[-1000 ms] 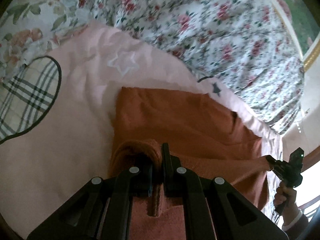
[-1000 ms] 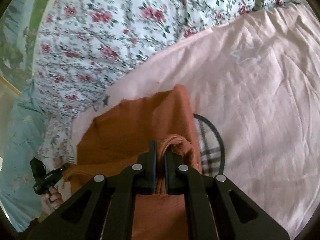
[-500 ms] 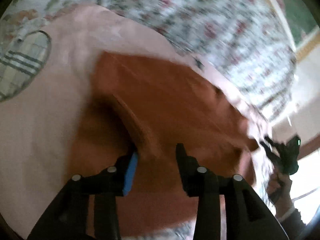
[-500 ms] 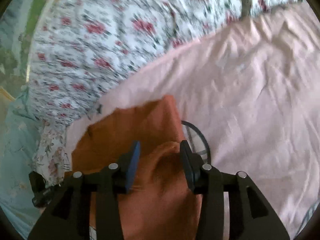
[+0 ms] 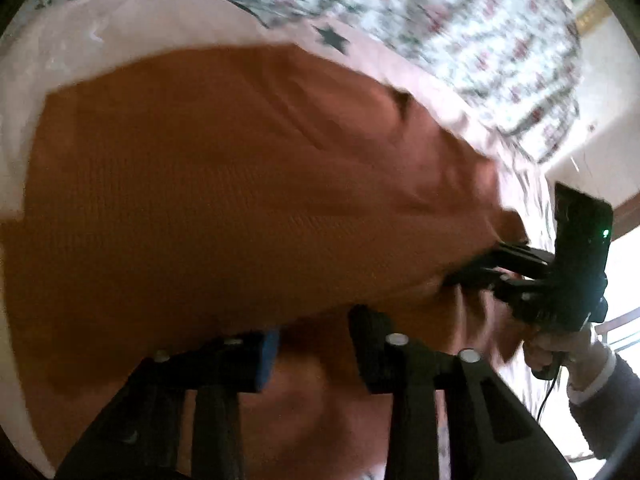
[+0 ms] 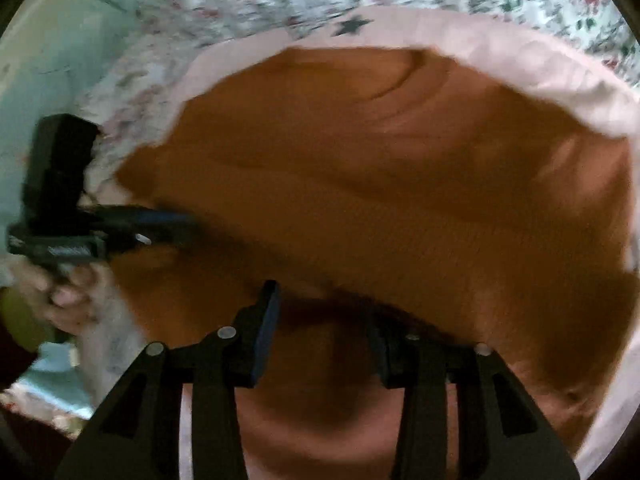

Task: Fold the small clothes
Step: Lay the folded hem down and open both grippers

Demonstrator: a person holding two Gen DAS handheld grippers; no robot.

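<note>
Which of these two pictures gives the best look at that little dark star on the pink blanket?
The left wrist view: the dark star sits clear of the orange garment on the pink blanket, fairly sharp. The right wrist view shows the star too, but smeared by blur.

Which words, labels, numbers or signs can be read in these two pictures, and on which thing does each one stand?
No text can be read in either view.
Left gripper: a pale strip on its body in the right wrist view may be a label; too blurred to read.
Pink sheet: a dark star, a sign, not letters.
Orange garment: no label shows.
</note>
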